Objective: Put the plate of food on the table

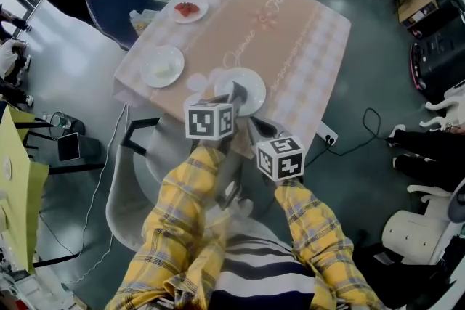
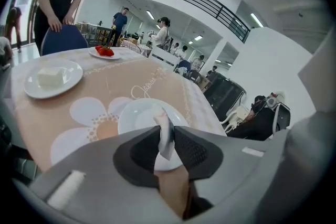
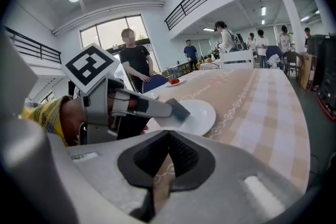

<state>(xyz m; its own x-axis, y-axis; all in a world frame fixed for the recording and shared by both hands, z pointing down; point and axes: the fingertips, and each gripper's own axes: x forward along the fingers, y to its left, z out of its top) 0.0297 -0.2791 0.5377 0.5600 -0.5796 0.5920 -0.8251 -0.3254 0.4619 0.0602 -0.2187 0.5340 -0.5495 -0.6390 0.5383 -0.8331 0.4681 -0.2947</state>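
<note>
Left gripper view: left gripper (image 2: 167,138) jaws pinching rim of white plate (image 2: 137,113), sitting on surface (image 2: 105,86); right gripper (image 3: 168,145) jaws closed, empty. Prob. finishing set-down; next: releasing w/o dragging.

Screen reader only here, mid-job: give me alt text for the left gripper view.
The left gripper pinches the near rim of a white plate on the peach-clothed table. Beyond it sit a plate with a white block and a plate of red food.

White round plate (image 1: 251,83); lies flat on table (image 1: 290,33), mid-width, close to its near edge; near rim clamped in left gripper (image 2: 167,139).
</note>
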